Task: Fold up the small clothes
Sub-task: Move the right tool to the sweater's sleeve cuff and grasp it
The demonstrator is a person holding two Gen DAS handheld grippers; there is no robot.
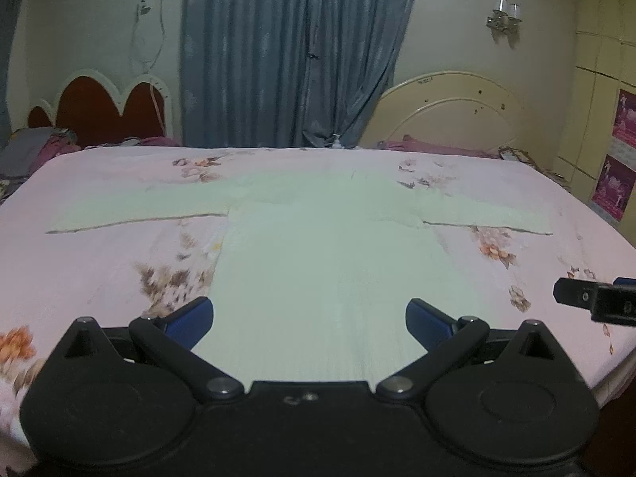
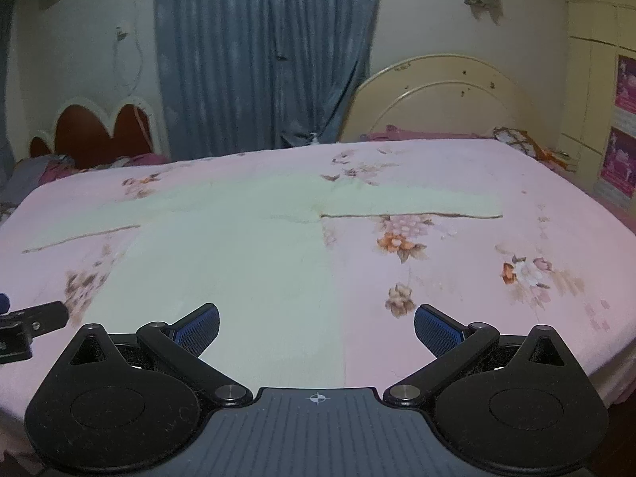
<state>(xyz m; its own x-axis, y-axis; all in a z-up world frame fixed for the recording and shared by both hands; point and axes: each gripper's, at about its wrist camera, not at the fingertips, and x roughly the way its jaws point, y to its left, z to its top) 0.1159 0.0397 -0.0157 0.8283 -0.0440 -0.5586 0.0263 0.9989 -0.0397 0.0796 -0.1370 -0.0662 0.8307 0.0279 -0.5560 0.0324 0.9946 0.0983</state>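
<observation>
A pale green long-sleeved top (image 1: 318, 262) lies flat on the bed with both sleeves spread out sideways and its hem toward me. My left gripper (image 1: 309, 320) hovers open over the hem, blue pads wide apart and nothing between them. In the right wrist view the same top (image 2: 238, 262) fills the left and middle, its right sleeve (image 2: 413, 202) reaching right. My right gripper (image 2: 317, 328) is open above the garment's lower right edge, holding nothing. Each gripper's tip shows at the edge of the other's view: right gripper (image 1: 596, 300), left gripper (image 2: 28, 324).
The bed has a pink floral sheet (image 2: 497, 278) with bare fabric to the right of the top. A cream headboard (image 1: 449, 111) and a red one (image 1: 99, 107) stand behind, with a blue curtain (image 1: 294, 51) between. Clothes are piled at the far left (image 1: 35, 151).
</observation>
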